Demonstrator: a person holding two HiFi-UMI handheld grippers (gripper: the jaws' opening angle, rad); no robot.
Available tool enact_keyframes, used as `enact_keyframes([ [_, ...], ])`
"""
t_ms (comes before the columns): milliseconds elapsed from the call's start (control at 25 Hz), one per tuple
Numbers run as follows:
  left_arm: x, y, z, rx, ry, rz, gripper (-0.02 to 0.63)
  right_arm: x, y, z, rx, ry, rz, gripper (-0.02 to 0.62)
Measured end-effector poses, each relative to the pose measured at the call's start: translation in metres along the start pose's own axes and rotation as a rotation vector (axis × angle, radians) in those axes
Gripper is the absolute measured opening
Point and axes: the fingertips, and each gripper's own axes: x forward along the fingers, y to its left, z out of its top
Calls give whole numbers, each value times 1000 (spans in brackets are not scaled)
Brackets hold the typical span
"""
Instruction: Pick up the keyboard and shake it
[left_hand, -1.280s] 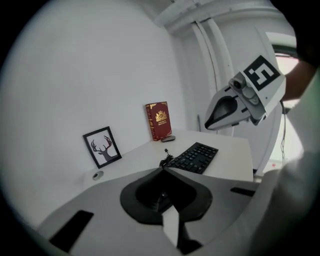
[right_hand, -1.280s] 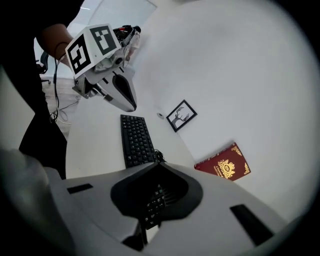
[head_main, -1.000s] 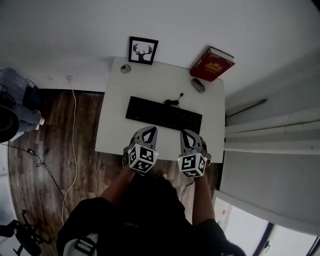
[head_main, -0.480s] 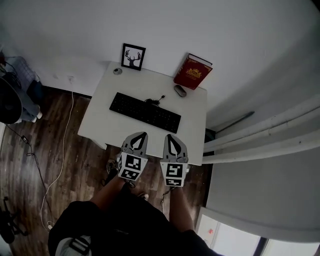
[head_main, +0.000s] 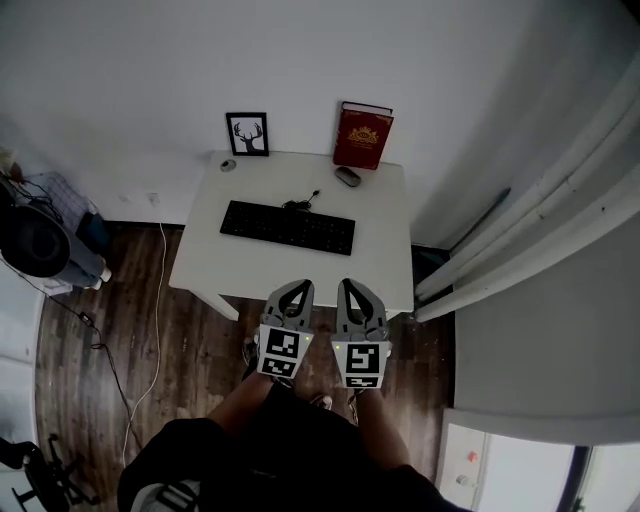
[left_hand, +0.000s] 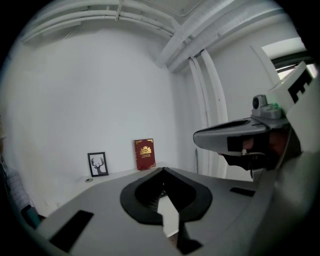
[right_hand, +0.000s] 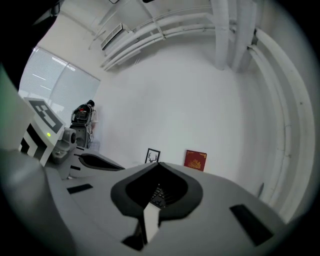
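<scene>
The person stands at the near edge of a white rectangular desk (head_main: 385, 255) with both forearms stretched forward and close together. The two hands carry the grey two-jaw grippers side by side, near each other but not touching. Their marker cubes face up toward the head camera and their tips point at the desk. The left gripper (head_main: 293, 290) has its jaws pressed together with nothing between them, as its own view shows. It tilts a little downward. The right gripper (head_main: 352, 290) is likewise closed and empty, and is held about level.

The flat black keyboard (head_main: 288, 227) lies in the middle of the desk, well apart from both grippers and touched by neither. Its thin black cable (head_main: 303, 201) curls away from its far edge.

There are two grippers and one keyboard. One dark oval mouse (head_main: 347, 176) lies beyond the keyboard's right end. One red hardcover book with gold print (head_main: 363, 136) stands upright against the white wall. One black-framed picture of a deer head (head_main: 247, 133) also stands at the wall. One small round grey object (head_main: 228, 165) sits just in front of the picture.
</scene>
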Motion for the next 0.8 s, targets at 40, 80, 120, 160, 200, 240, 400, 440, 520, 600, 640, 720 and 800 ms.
enact_keyframes([
  [40,0,-5,2,1,-1,-11,3,-3,-2,2,-5,-5,-1,21],
  [80,1,-10,4,1,-2,-21,3,-6,-5,4,-11,-9,-2,21],
  [120,2,-15,8,3,-7,-33,3,-8,-9,5,-17,-10,-4,21],
  [160,4,-20,12,9,-14,-44,3,-10,-13,5,-25,-8,-7,21],
  [200,6,-26,16,18,-23,-56,3,-12,-18,4,-35,-1,-11,21],
  [240,8,-31,20,26,-31,-68,3,-13,-22,3,-44,9,-13,21],
  [400,12,-39,30,32,-50,-99,3,-13,-28,3,-79,22,-23,21],
  [440,13,-38,30,35,-50,-102,3,-12,-27,5,-86,20,-22,21],
  [520,15,-36,33,40,-51,-105,3,-7,-25,7,-100,17,-18,21],
  [600,17,-33,36,40,-56,-110,3,-2,-23,11,-115,19,-10,21],
  [640,18,-32,38,39,-61,-111,3,1,-23,11,-121,22,-6,21],
  [720,20,-28,39,33,-70,-110,3,8,-21,12,-131,27,4,21],
  [800,23,-21,38,24,-75,-105,3,17,-19,12,-137,27,14,21],
])
